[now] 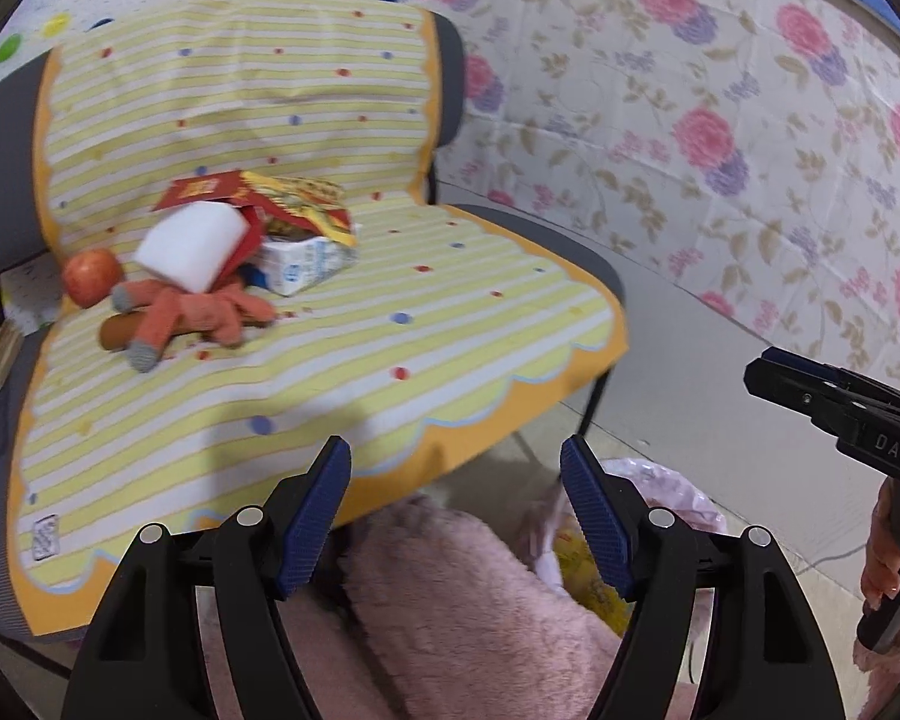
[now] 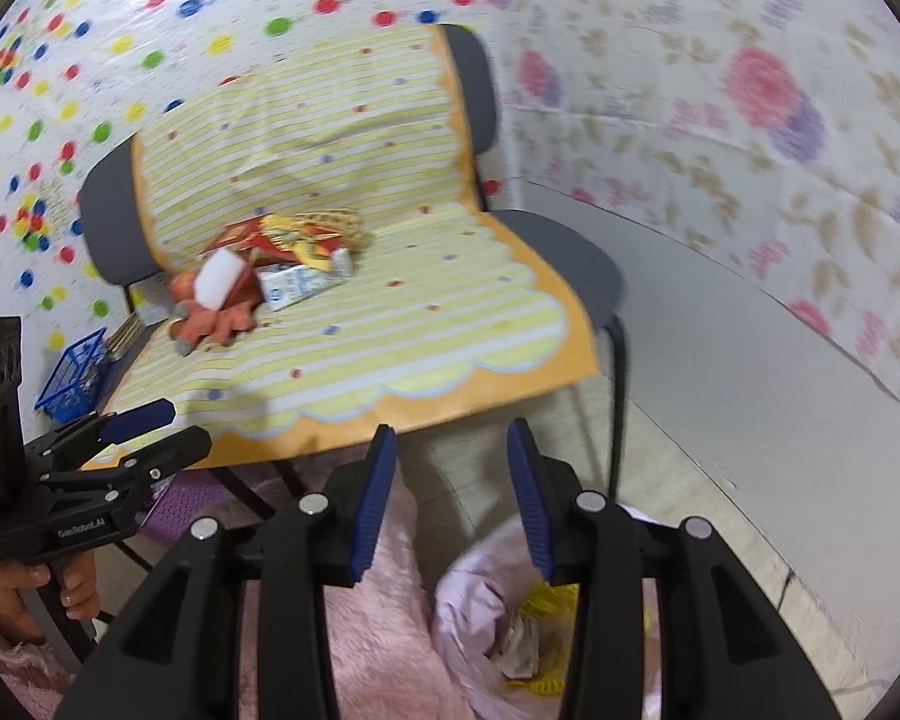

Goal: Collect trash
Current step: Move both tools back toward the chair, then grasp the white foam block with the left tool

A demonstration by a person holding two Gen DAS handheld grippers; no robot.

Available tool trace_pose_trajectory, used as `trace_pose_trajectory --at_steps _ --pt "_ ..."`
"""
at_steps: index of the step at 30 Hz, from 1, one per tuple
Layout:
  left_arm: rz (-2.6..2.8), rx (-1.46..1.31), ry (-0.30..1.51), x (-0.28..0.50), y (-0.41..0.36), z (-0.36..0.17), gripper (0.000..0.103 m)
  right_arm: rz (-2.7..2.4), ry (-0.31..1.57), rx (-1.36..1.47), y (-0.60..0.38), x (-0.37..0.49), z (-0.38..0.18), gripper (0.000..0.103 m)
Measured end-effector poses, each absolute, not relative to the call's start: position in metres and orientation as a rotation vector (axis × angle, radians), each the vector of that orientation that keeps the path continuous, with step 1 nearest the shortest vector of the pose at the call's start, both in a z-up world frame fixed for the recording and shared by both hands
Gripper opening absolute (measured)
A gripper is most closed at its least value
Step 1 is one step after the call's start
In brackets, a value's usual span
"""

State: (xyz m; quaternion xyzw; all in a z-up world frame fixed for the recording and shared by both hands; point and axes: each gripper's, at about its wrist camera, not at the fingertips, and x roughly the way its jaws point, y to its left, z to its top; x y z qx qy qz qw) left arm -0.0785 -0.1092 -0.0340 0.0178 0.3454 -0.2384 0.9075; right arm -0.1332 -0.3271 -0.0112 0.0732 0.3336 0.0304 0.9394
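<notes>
Broadly, a chair (image 1: pixel 510 252) draped in a striped yellow cloth (image 1: pixel 330 360) fills frame centre, its litter heaped at mid-left of the seat: red snack box (image 1: pixel 222 195), white milk carton (image 1: pixel 306 261), white foam block (image 1: pixel 192 246), orange plush toy (image 1: pixel 192 312), apple (image 1: pixel 92 276). Below, lower right, a pink trash bag (image 2: pixel 480 618) gapes with yellow wrappers inside, likely placed for drop-offs. Left claw (image 1: pixel 456 510) and right claw (image 2: pixel 453 492) both hover spread wide, holding nothing.

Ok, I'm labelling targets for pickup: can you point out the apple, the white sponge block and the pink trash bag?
apple (image 1: pixel 92 276): left wrist view, middle of its red skin.
white sponge block (image 1: pixel 191 243): left wrist view, centre of its top face.
pink trash bag (image 2: pixel 471 612): right wrist view, crumpled left side wall.
</notes>
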Motion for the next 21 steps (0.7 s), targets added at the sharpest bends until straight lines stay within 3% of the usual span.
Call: trace_pose_trajectory --at_steps 9,14,21 --pt "-0.306 -0.007 0.683 -0.043 -0.052 -0.019 0.077 0.150 0.654 0.086 -0.295 -0.082 0.003 0.053" --pt "-0.233 -0.015 0.650 -0.023 -0.032 -0.009 0.084 0.184 0.633 0.066 -0.282 -0.055 0.009 0.071" --pt "-0.167 -0.018 0.637 0.025 -0.017 -0.006 0.085 0.239 0.633 0.063 -0.263 -0.007 0.005 0.075"
